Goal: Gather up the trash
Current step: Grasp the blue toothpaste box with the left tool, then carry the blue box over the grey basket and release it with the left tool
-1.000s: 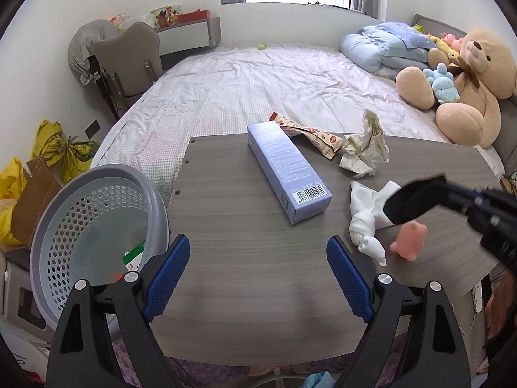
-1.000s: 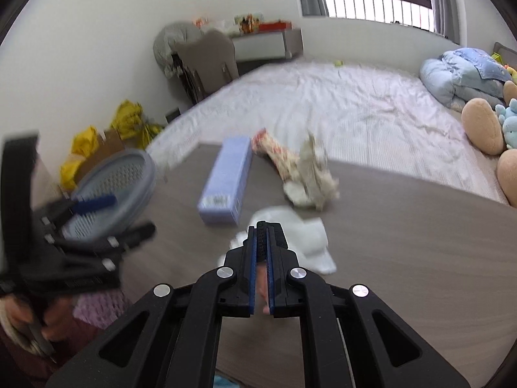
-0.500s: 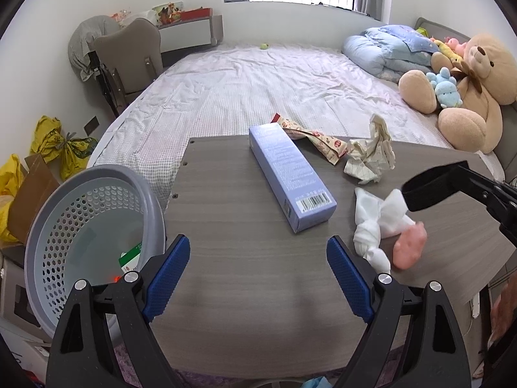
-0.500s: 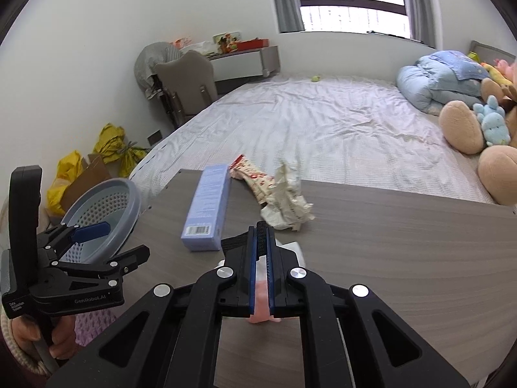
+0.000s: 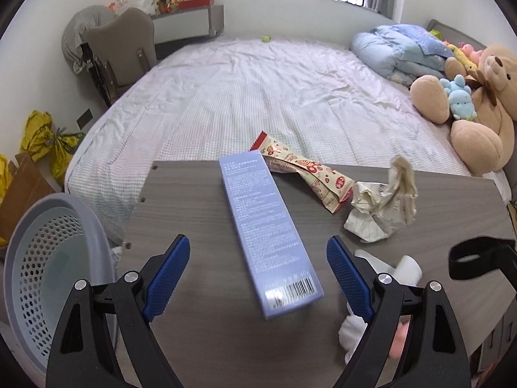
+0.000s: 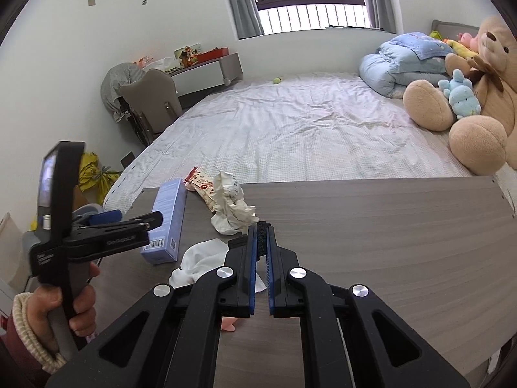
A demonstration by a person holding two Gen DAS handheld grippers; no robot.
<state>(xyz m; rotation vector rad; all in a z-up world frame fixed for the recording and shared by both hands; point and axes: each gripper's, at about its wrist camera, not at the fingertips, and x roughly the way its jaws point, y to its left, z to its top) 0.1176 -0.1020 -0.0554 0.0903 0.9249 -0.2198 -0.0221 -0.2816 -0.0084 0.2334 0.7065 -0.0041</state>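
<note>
Above: left gripper (jaws wide), box

Bare wood table open on the right — clutter crowds the left: purple box, snack wrapper, crumpled paper, white cloth.

Bright daylight from barred window far ahead of both claws, slightly blown out; soft shadows on table; heavy fisheye bending, dark corner vignette; foreground edges beside claws blurred
</note>
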